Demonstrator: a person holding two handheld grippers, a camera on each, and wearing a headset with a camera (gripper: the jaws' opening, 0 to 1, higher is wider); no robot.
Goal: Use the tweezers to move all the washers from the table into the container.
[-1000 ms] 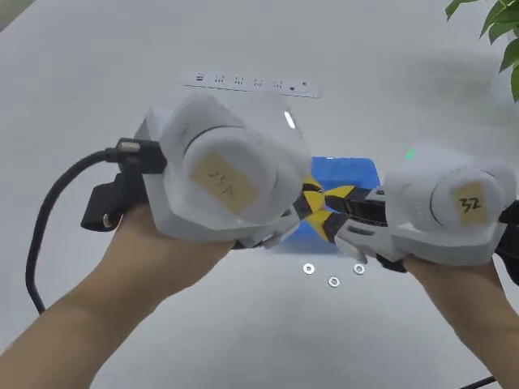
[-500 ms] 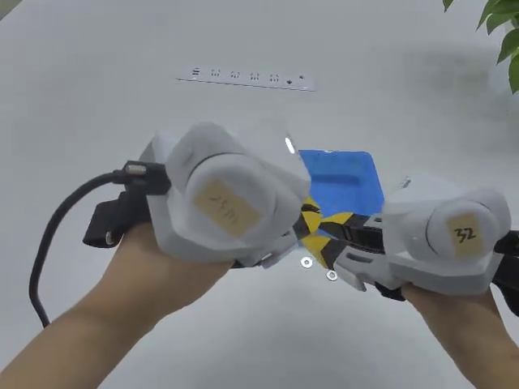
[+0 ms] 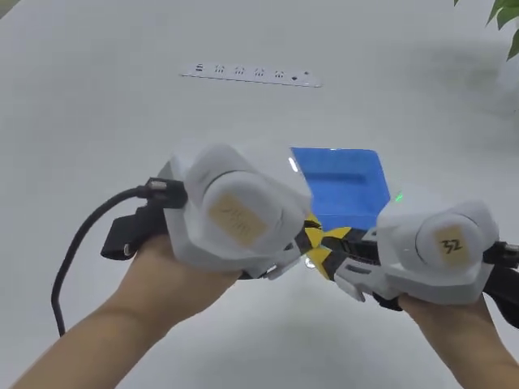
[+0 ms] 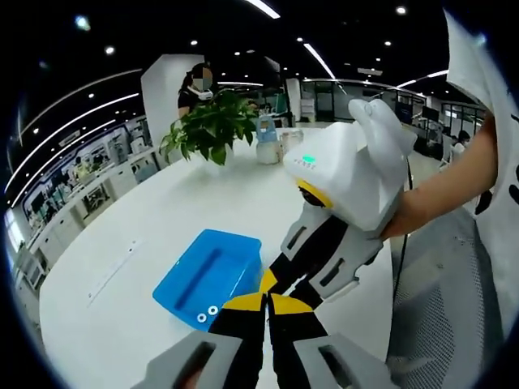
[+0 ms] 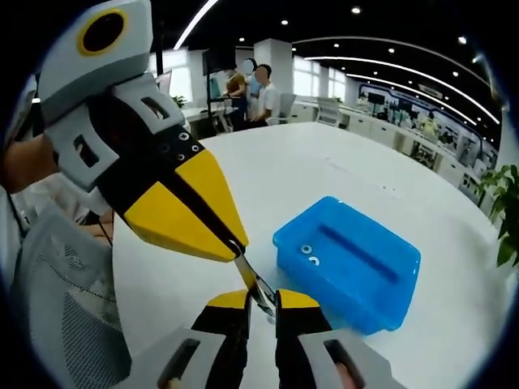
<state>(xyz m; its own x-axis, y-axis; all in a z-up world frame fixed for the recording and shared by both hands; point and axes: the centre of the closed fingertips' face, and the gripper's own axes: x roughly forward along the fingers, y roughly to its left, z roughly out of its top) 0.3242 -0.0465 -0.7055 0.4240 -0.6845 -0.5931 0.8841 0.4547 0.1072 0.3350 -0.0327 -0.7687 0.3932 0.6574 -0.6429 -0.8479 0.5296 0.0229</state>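
Both grippers meet over the white table (image 3: pixel 97 121), just in front of the blue container (image 3: pixel 340 177). Thin metal tweezers (image 5: pixel 253 279) stick out of the left gripper's yellow jaws and run down between the right gripper's jaws. My left gripper (image 4: pixel 268 304) is shut, and so is my right gripper (image 5: pixel 261 301), with the tweezers between its tips. Two washers (image 5: pixel 309 254) lie inside the container (image 5: pixel 349 263), also seen as washers (image 4: pixel 207 314) at its near end. One washer (image 3: pixel 310 262) peeks out on the table under the jaws.
A white power strip (image 3: pixel 251 74) lies at the far side of the table. Plant leaves (image 3: pixel 507 20) hang in at the top right. A black cable (image 3: pixel 85 239) trails from the left gripper. People stand far off in the room.
Both grippers, still joined at the jaws, have drawn back from the container, which now shows more. They now cover most of the washers on the table. The head camera shifted too.
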